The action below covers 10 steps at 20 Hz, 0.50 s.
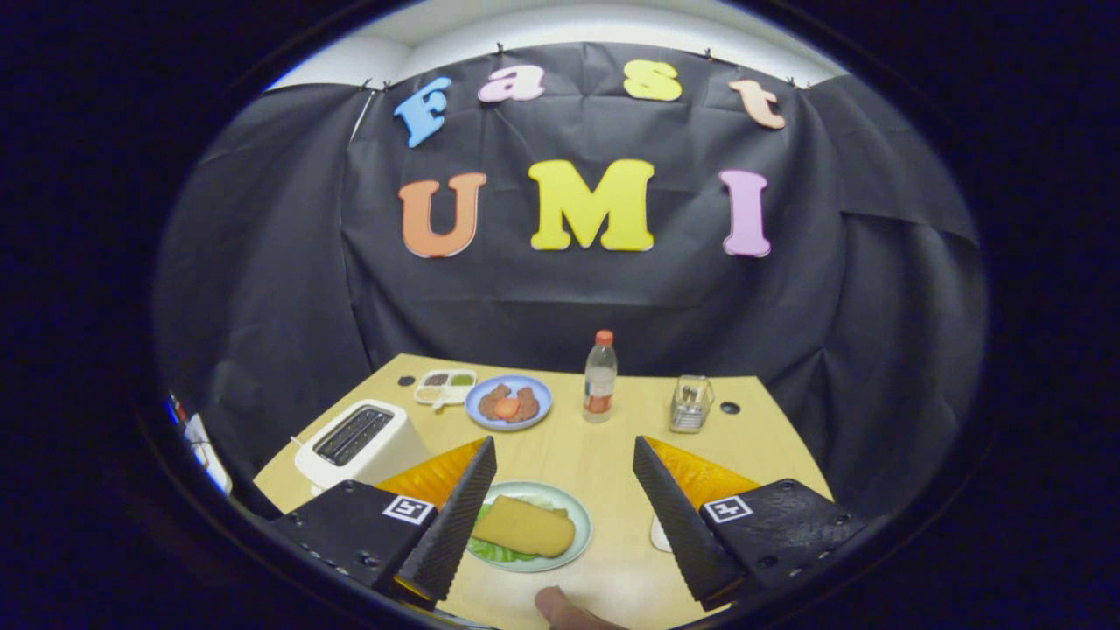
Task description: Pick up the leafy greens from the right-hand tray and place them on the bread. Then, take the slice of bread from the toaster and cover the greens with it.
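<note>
Even, soft overhead light, sharp at centre (fisheye bending toward the rim), with faint shadows and no glare.

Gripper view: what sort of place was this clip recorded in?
Likely a staged recording booth set up as a kitchen table: black cloth wall behind a wooden table with toaster, plated sandwich and bottle. The gripper hangs open above the table.

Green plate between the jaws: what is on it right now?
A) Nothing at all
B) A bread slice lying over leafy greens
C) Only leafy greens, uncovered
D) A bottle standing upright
B: on the green plate a bread slice lies over the leafy greens, whose edges poke out beneath it; the gripper is open, holding nothing.
</note>
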Tool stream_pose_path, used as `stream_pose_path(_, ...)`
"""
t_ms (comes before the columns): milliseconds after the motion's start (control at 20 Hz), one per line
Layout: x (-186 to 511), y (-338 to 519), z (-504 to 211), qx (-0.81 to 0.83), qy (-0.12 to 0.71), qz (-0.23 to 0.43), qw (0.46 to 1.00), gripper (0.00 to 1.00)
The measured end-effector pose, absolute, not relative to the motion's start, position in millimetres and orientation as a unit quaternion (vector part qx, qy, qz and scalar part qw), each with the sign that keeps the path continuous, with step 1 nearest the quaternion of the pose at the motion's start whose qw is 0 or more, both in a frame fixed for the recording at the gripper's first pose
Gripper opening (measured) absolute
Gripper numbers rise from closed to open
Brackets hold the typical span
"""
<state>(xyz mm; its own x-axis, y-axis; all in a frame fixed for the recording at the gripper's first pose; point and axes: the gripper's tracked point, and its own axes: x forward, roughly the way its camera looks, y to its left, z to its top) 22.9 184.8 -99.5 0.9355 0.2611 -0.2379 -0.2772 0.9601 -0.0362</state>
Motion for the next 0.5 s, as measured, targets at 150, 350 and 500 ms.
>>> stream_pose_path(150, 14.0, 152.8, -61.9, -0.039, 0.061, 0.119, 0.99, 0.95)
stream_pose_path(350, -4.1, 108.2, -44.9, -0.027, 0.038, 0.089, 0.995, 0.95)
stream_pose_path(500, -10.9, 82.9, -49.5, -0.028, 0.035, 0.082, 0.996, 0.95)
